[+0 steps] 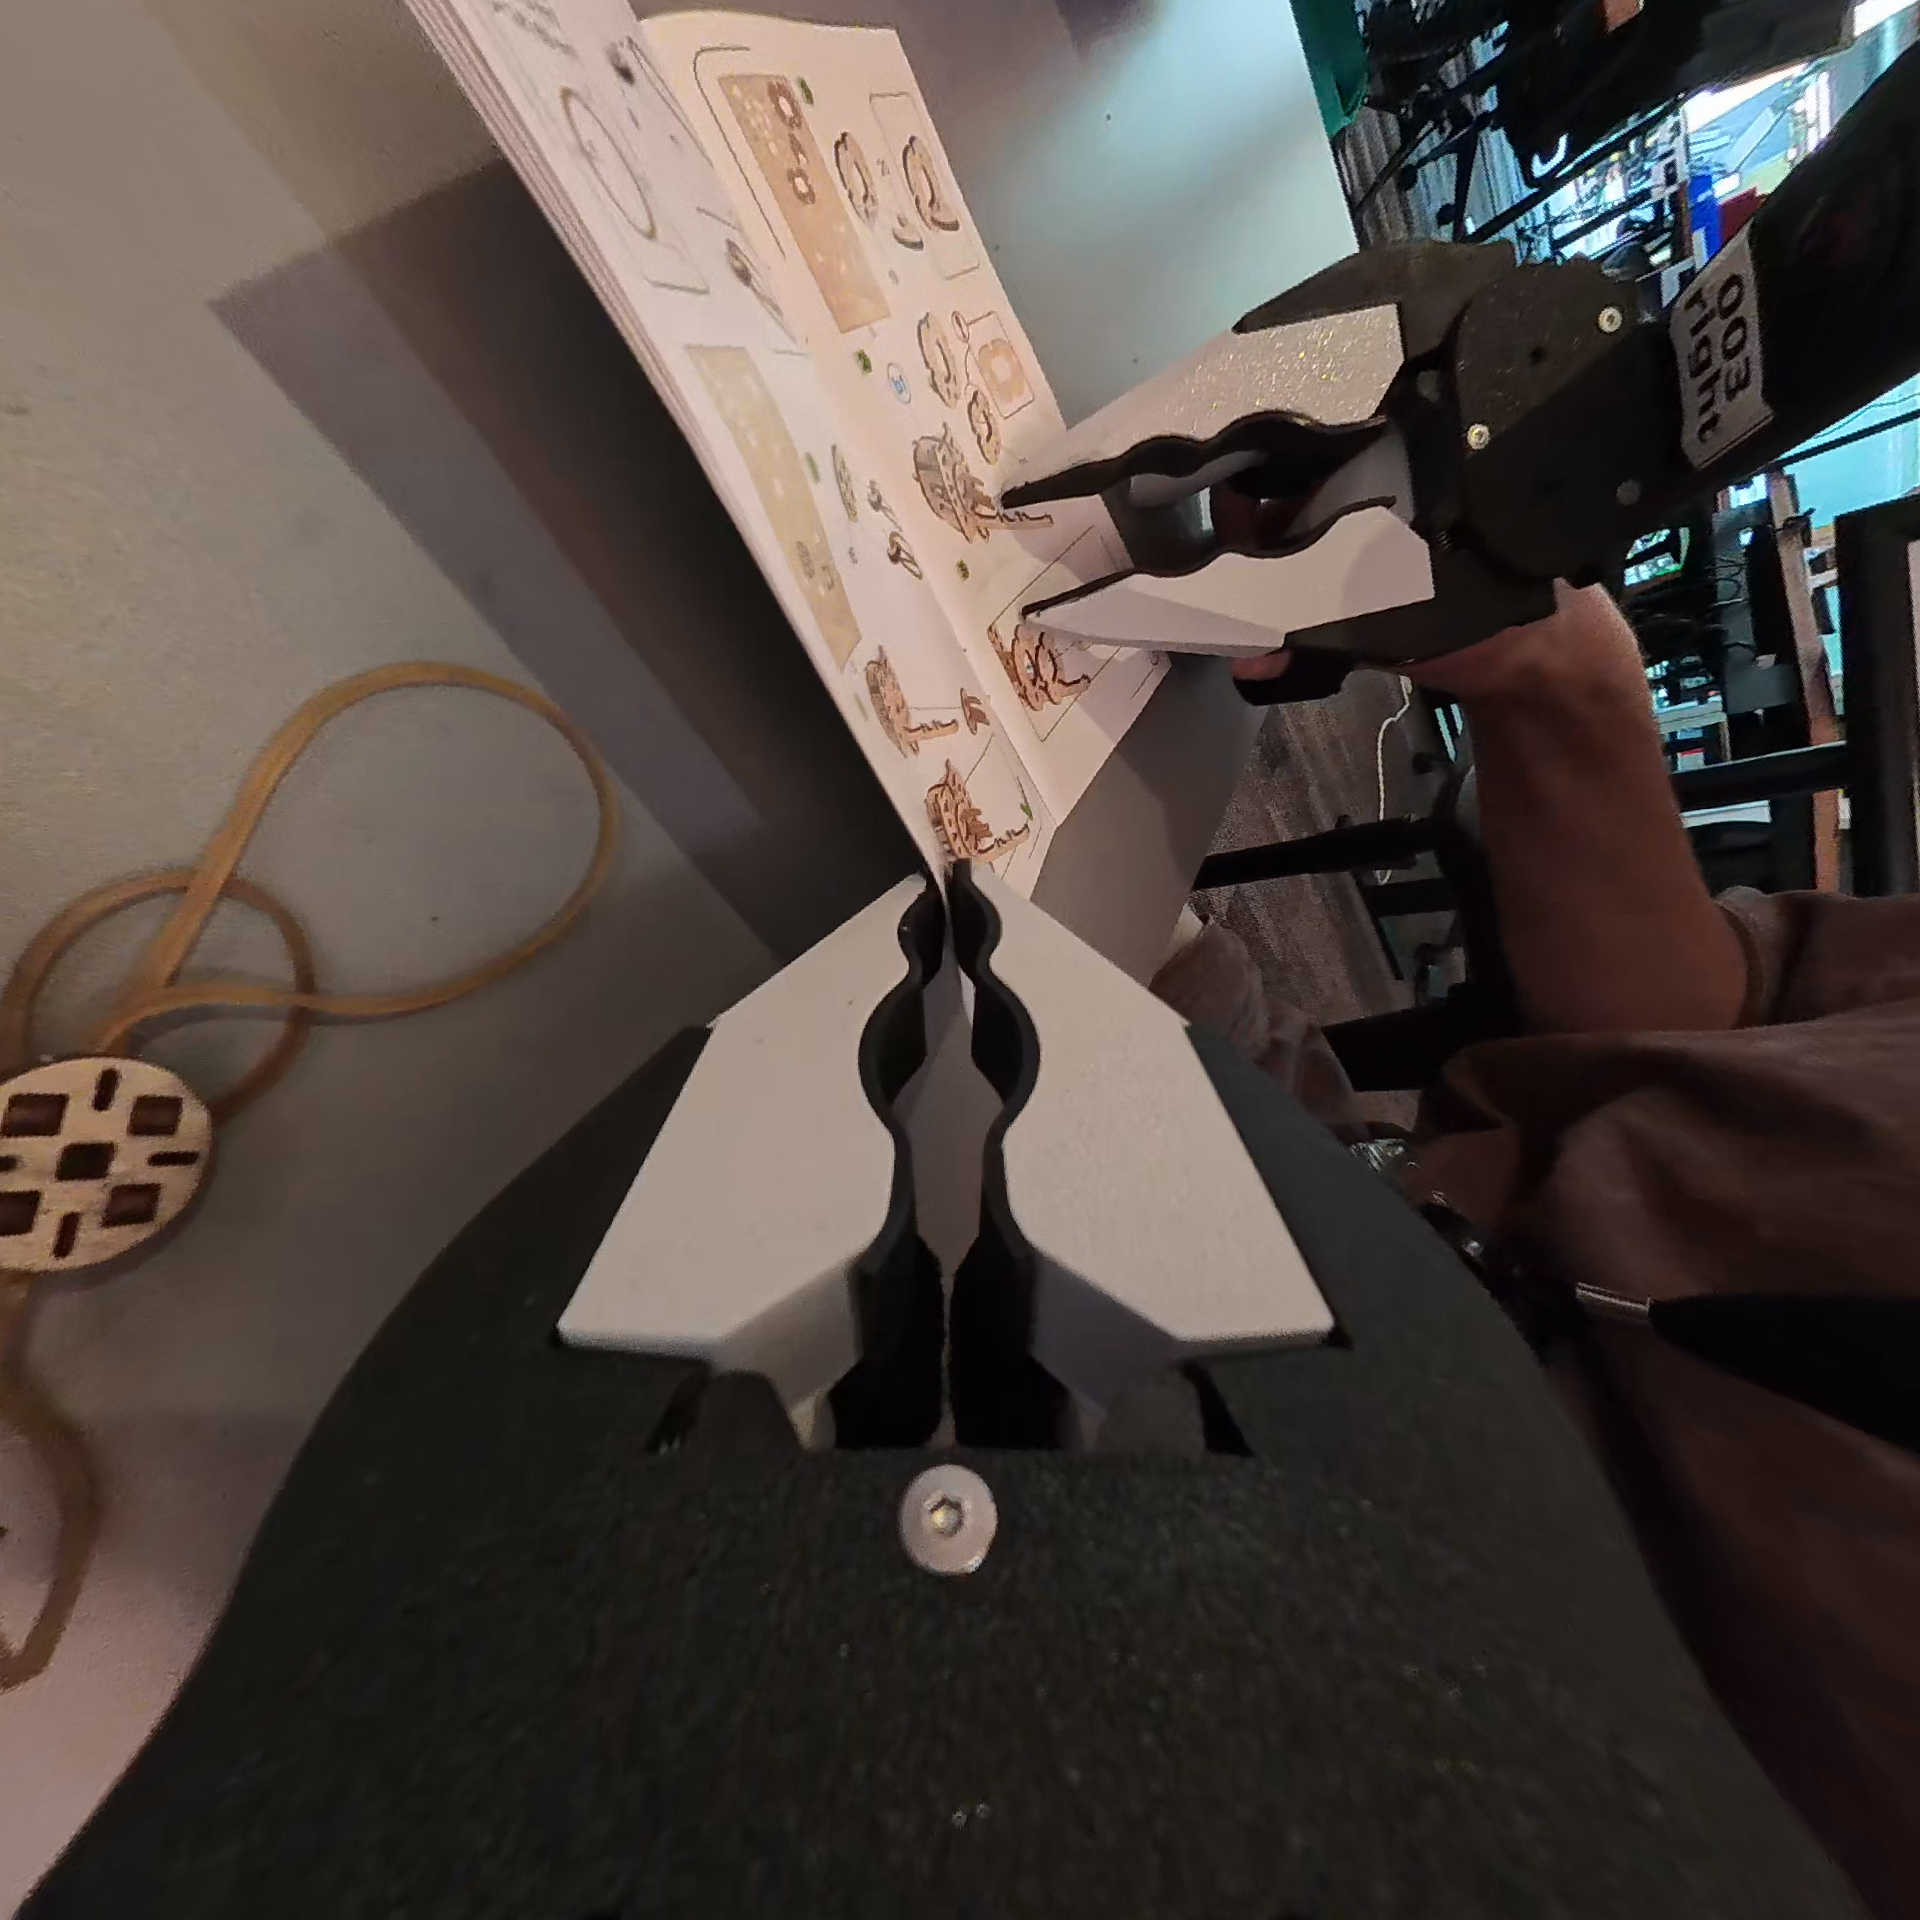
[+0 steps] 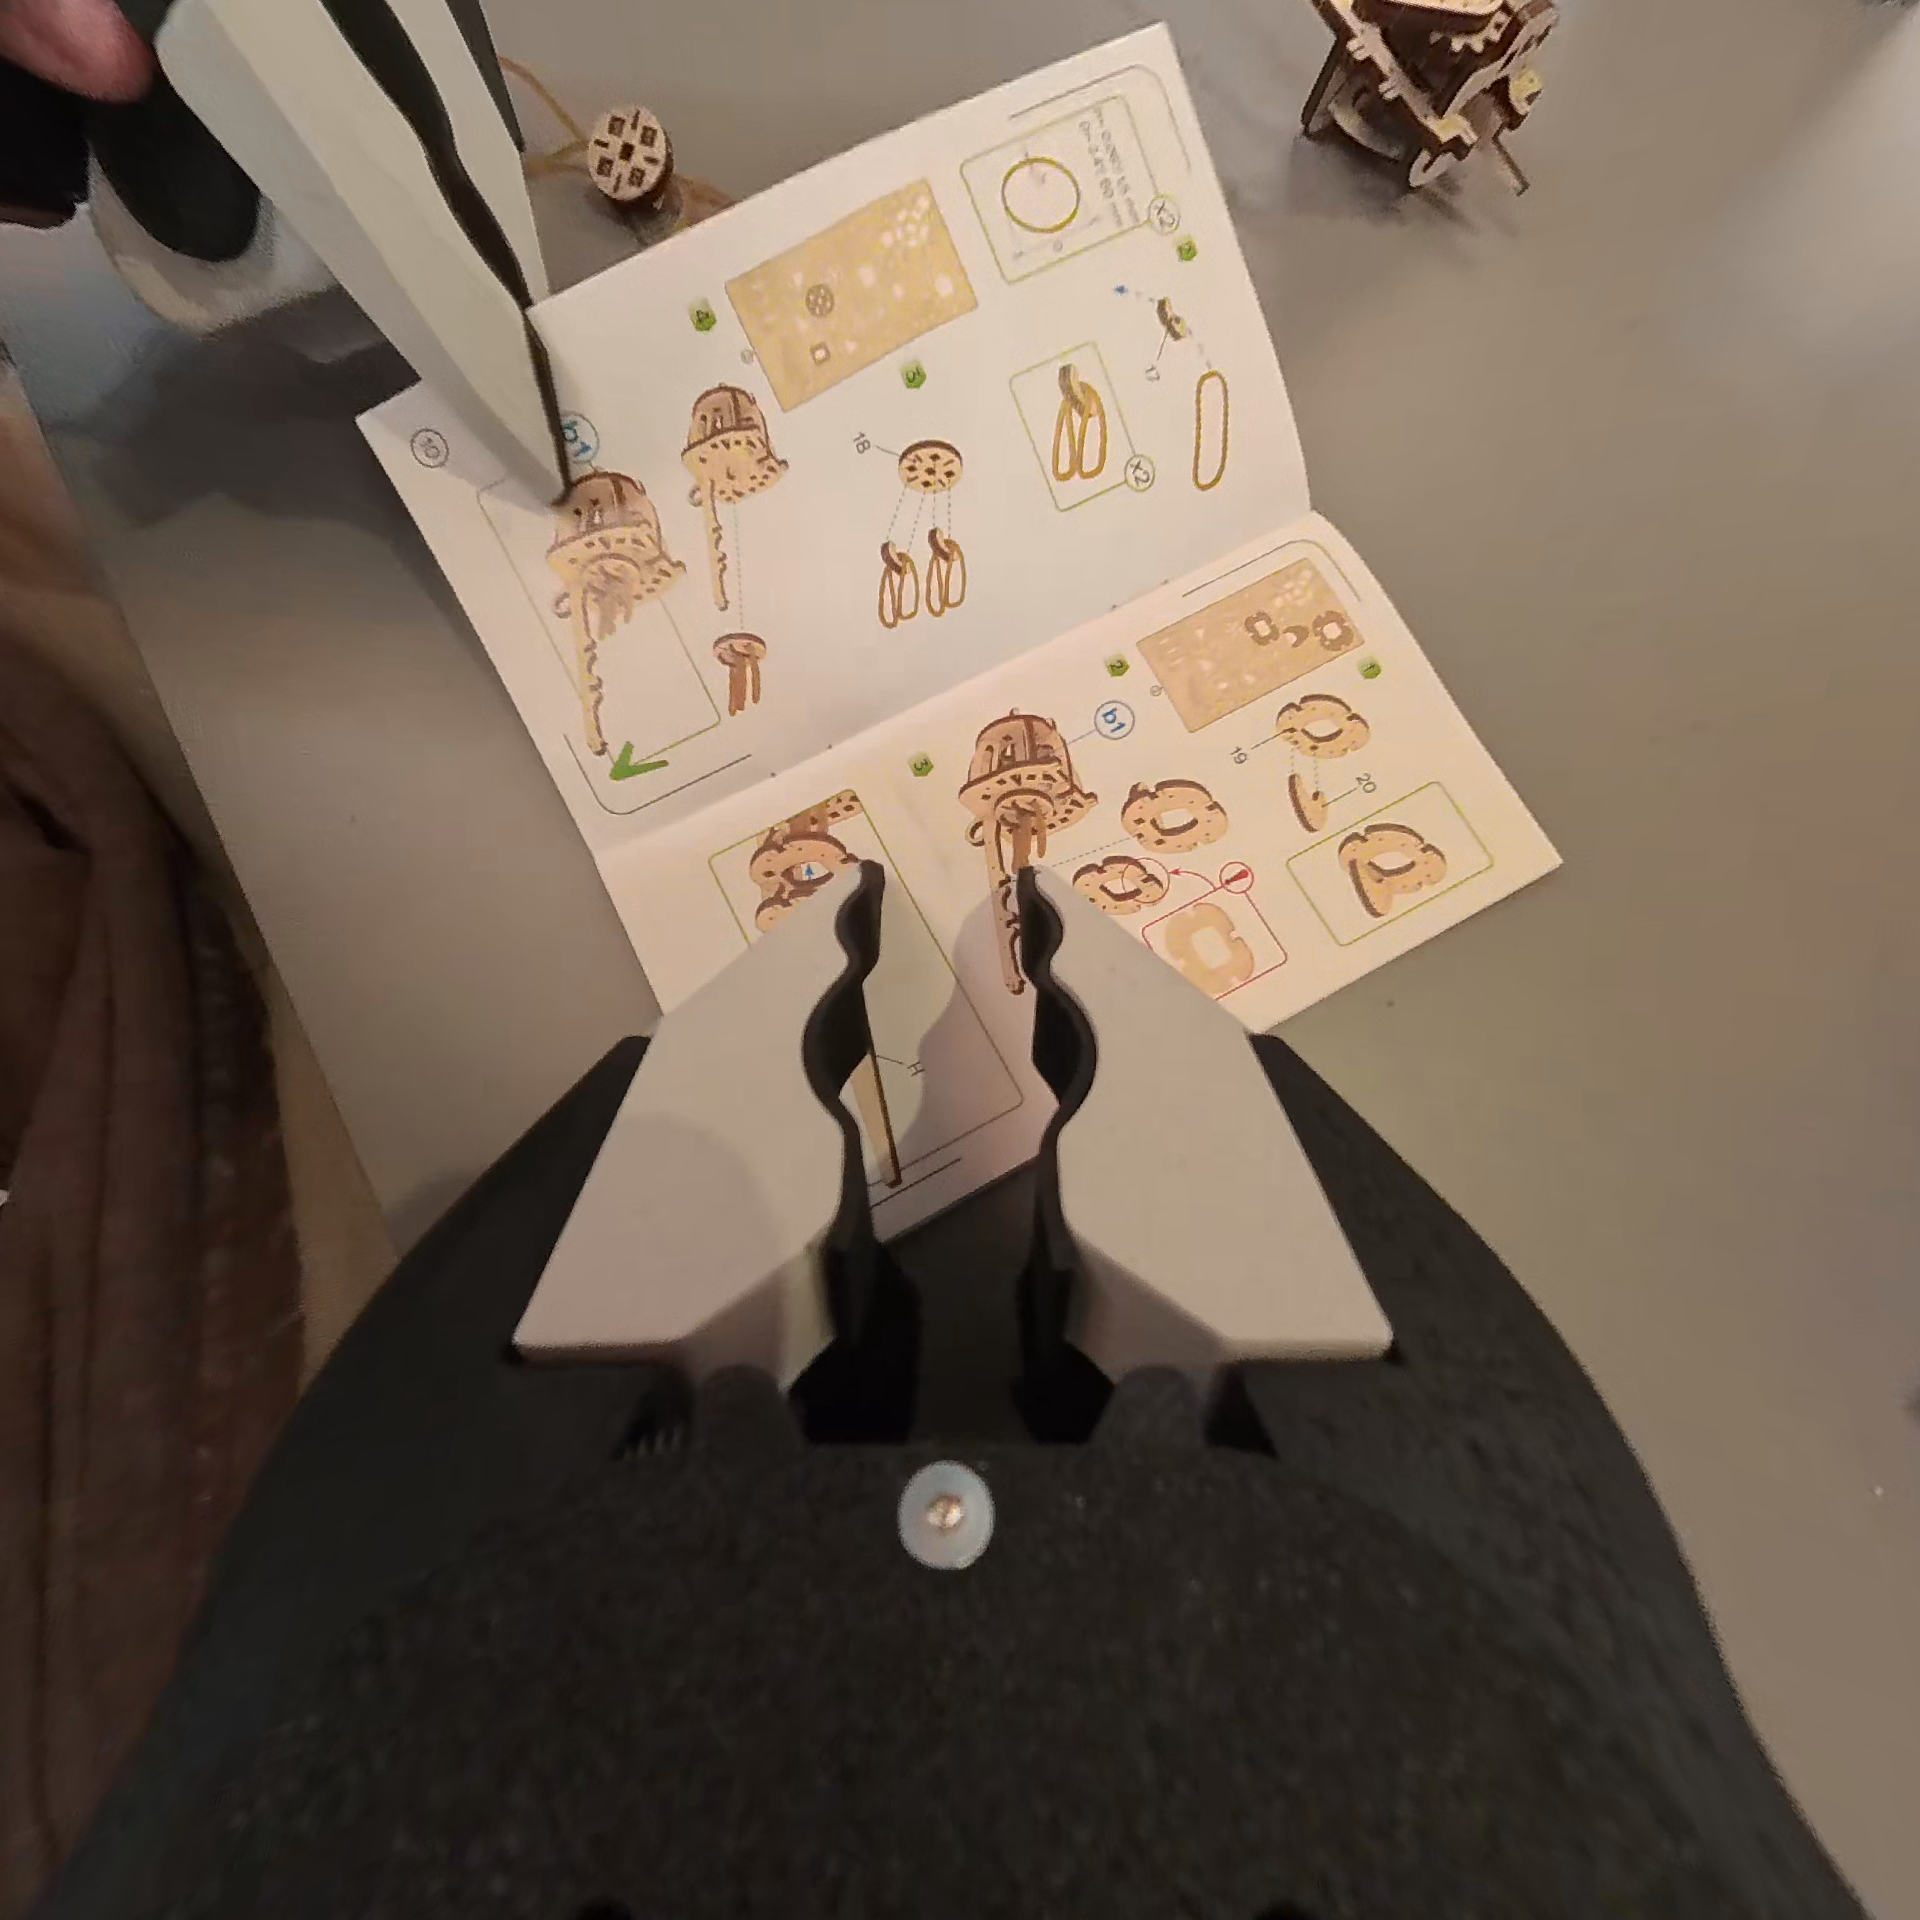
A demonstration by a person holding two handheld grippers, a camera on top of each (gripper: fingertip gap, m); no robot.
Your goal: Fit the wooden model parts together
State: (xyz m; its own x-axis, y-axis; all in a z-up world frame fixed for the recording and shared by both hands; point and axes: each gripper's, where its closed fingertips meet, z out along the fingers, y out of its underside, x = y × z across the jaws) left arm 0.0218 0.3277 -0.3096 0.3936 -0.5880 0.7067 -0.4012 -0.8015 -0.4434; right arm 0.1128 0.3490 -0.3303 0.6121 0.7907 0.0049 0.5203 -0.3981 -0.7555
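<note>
An open instruction booklet [image 2: 1039, 499] with pictures of wooden parts lies on the grey table [image 2: 1558, 520], its far half tilted up. My left gripper [image 1: 948, 883] is shut, its tips pinching the booklet [image 1: 831, 416] at its near edge; it enters the right wrist view from the top left [image 2: 556, 483]. My right gripper [image 2: 945, 883] is open and empty, hovering just above the booklet's near page; in the left wrist view [image 1: 1023, 556] it points at the page. A round wooden disc with slots [image 1: 94, 1164] lies beside tan rubber bands [image 1: 436, 831].
A partly built wooden model [image 2: 1423, 83] stands at the far right of the table. The disc shows again beyond the booklet [image 2: 629, 156]. A person's forearm [image 1: 1558, 779] and brown clothing [image 2: 104, 1039] are at the table's edge. Cluttered shelves [image 1: 1714, 208] stand behind. My right fingertips sit around 10 centimeters from my left ones.
</note>
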